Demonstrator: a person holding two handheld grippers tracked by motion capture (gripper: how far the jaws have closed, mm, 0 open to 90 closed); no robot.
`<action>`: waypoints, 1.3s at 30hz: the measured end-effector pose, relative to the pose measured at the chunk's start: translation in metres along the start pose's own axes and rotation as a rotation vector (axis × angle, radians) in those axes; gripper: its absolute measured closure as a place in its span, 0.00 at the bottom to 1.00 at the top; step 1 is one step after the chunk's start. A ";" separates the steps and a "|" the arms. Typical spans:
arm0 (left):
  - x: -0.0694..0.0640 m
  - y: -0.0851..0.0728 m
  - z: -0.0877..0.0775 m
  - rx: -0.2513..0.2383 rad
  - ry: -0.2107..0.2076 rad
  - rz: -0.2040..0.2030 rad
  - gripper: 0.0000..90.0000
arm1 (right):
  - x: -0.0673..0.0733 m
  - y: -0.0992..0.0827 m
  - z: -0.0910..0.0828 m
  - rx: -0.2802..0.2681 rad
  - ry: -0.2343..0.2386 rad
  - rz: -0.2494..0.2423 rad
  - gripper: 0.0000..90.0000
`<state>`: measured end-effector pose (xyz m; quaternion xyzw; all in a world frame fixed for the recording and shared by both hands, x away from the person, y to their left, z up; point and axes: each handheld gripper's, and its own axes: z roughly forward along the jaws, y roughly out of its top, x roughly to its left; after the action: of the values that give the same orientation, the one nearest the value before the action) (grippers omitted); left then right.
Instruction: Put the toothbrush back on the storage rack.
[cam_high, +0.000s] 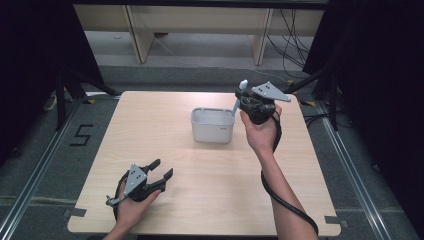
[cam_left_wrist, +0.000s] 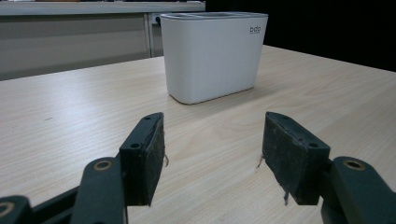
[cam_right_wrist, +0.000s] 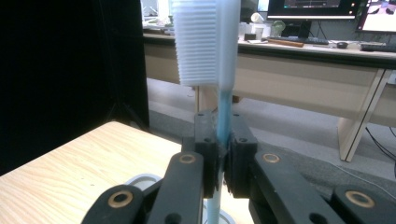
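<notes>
R tongs (cam_right_wrist: 223, 161): clamped tight on toothbrush (cam_right_wrist: 219, 56) handle, brush upright, lower end over white holder (cam_high: 212, 125)
L tongs (cam_left_wrist: 212, 158): jaws wide, nothing in them, parked near front edge
Risk: thin handle may pivot or slip in pads; could tip holder
Room: table (cam_high: 165, 145) bare around holder; far edge close behind it

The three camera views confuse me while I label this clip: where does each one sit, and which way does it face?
High view: above the person's side, facing forward and down at the table; forearms and both grippers show.
Left gripper view: low over the table, facing the white holder; open jaws show.
Right gripper view: above the holder, facing desks; the right gripper clamps a toothbrush.
Shared: the holder appears in the high and left gripper views.
</notes>
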<state>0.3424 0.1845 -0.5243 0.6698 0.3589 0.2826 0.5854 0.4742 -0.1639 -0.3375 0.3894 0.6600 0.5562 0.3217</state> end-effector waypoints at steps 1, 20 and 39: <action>0.000 0.000 0.000 0.000 0.000 0.000 0.43 | 0.000 0.000 0.002 -0.003 0.001 0.010 0.95; 0.000 0.000 0.000 0.000 -0.002 0.000 0.43 | -0.002 -0.009 0.017 0.025 -0.011 0.011 0.95; -0.001 0.000 0.000 0.002 -0.004 0.004 0.43 | -0.003 -0.022 0.029 0.044 -0.027 0.003 0.95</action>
<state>0.3418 0.1842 -0.5242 0.6717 0.3567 0.2821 0.5848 0.4969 -0.1540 -0.3639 0.4048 0.6670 0.5366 0.3214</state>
